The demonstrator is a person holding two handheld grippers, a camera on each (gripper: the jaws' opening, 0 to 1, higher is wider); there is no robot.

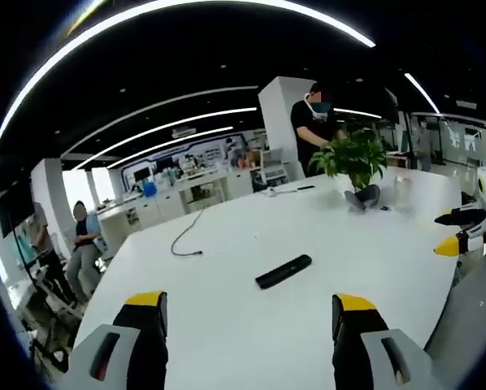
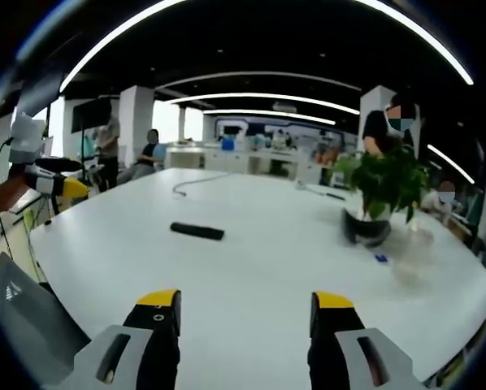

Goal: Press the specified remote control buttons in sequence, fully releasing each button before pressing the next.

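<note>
Remote control [image 1: 284, 271]: one black, slim bar lies flat on the white desk [image 1: 227, 317], out in the open middle of the top and well apart from both grippers; in the right gripper view the same remote control [image 2: 197, 231] sits left of centre. The left gripper [image 1: 249, 321] hangs above the near part of the desk with its two yellow-tipped jaws spread wide and nothing between them. The right gripper [image 2: 245, 317] is likewise released, its two jaws parted and bare. Each gripper also shows at the edge of the other's view: the right gripper [image 1: 464, 234] at the right edge of the left gripper view, the left gripper [image 2: 52, 180] at the left edge of the right gripper view, held by a hand [image 2: 1, 197]. One potted plant [image 1: 355, 160] with green leaves stands on the far side of the desk, in a dark pot. One dark cable [image 1: 186, 237] curls on the desk beyond the remote control. One person in a black shirt [image 1: 314, 126] stands behind the plant, and two more people [image 1: 82, 248] are by the left side of the room.
</note>
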